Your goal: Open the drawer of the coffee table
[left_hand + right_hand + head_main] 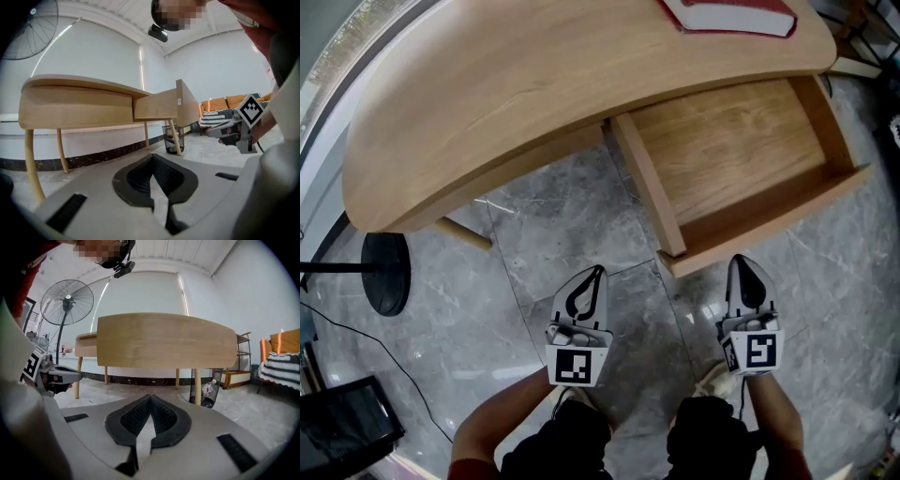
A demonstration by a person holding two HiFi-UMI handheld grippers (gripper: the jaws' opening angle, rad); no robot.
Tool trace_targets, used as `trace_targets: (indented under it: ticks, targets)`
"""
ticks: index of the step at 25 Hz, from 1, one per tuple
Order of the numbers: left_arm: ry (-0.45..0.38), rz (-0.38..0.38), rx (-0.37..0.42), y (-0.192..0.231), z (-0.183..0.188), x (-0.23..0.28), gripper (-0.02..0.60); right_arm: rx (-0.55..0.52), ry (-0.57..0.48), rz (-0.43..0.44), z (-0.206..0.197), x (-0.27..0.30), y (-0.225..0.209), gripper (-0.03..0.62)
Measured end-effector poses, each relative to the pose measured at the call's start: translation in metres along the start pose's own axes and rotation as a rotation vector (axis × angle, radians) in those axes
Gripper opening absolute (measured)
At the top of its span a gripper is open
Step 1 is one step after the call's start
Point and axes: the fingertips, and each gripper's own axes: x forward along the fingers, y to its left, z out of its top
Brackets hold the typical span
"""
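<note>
The light wood coffee table (516, 89) has its drawer (741, 155) pulled out toward me, open and empty inside. In the right gripper view the drawer front (166, 345) fills the middle of the picture, a short way ahead. My right gripper (748, 274) is shut with nothing between its tips and hangs just short of the drawer's front panel, apart from it. My left gripper (594, 277) is shut too and empty, over the floor to the left of the drawer. The left gripper view has the drawer's side (157, 105) sticking out from the table.
A red book (733, 15) lies on the tabletop at the far right. A black fan base (386, 272) and its cable sit on the grey marble floor at left; the standing fan (68, 303) rises behind. A wire waste bin (205, 389) stands by a table leg.
</note>
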Motion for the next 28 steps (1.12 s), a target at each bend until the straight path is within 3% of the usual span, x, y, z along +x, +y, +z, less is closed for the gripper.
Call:
trace_targets:
  ticks: [4, 6, 9, 12, 18, 22, 28]
  targets:
    - [0.101, -0.044, 0.157, 0.009, 0.03, -0.029, 0.008, 0.007, 0.073, 0.011, 0.04, -0.026, 0.006, -0.003]
    - [0.124, -0.04, 0.176, 0.014, 0.062, -0.041, 0.008, 0.031, 0.107, 0.018, 0.07, -0.038, 0.015, -0.003]
    - [0.129, -0.011, 0.134, 0.021, 0.125, -0.058, 0.008, 0.053, 0.133, 0.049, 0.131, -0.053, 0.032, -0.003]
    - [0.092, 0.064, -0.036, 0.03, 0.199, -0.081, 0.008, 0.044, 0.14, 0.077, 0.203, -0.071, 0.046, -0.003]
    - [0.101, 0.106, 0.013, 0.047, 0.353, -0.126, 0.008, 0.018, 0.135, 0.12, 0.36, -0.097, 0.062, -0.003]
    - [0.096, 0.159, -0.107, 0.063, 0.445, -0.155, 0.008, 0.059, 0.132, 0.12, 0.455, -0.114, 0.068, -0.003]
    - [0.105, 0.191, -0.063, 0.075, 0.568, -0.206, 0.008, 0.098, 0.122, 0.105, 0.579, -0.158, 0.079, -0.003]
